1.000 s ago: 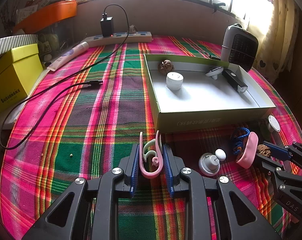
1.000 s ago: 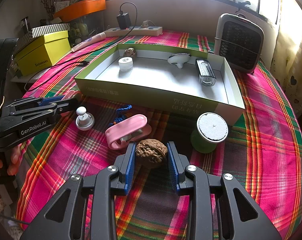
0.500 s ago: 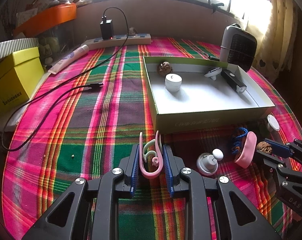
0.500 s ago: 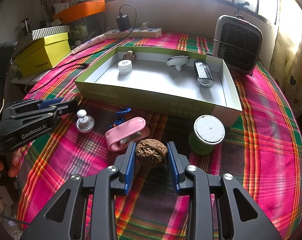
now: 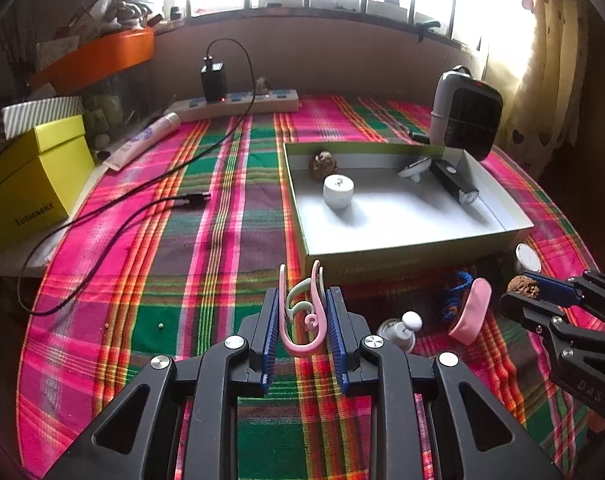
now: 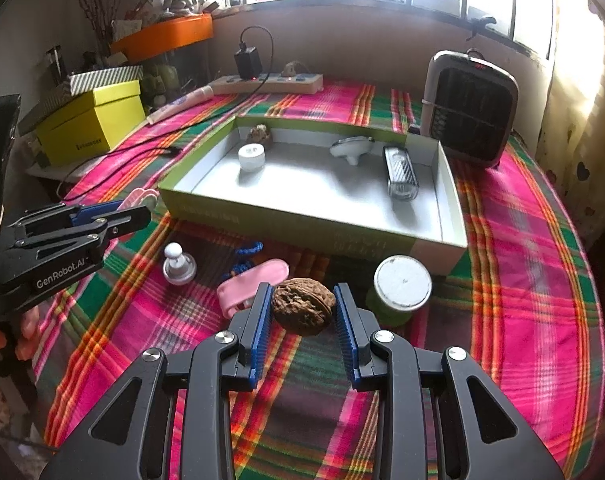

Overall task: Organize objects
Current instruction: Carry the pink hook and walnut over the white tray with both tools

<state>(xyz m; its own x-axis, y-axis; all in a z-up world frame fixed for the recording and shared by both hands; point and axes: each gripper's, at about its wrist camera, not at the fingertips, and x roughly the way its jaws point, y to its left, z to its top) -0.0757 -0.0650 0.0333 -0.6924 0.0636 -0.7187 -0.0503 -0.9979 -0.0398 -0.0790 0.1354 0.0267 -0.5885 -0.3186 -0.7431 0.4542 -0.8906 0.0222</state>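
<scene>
Open room: bare plaid-clothed surface (image 5: 206,240) is seen left of the shallow green-walled white tray (image 5: 402,248); a black cable (image 5: 102,216) crosses it far left.
Left gripper (image 5: 302,320): held low near the tray's near-left corner, fingers pinching pink and pale-green plastic hooks (image 5: 302,312).
Right gripper (image 6: 302,312): held above the near clutter, fingers pinching a brown wrinkled walnut (image 6: 302,306).
Tray contents: white round cap (image 6: 251,157), second walnut (image 6: 260,134), white funnel-shaped piece (image 6: 352,149), black torch (image 6: 400,172).
</scene>
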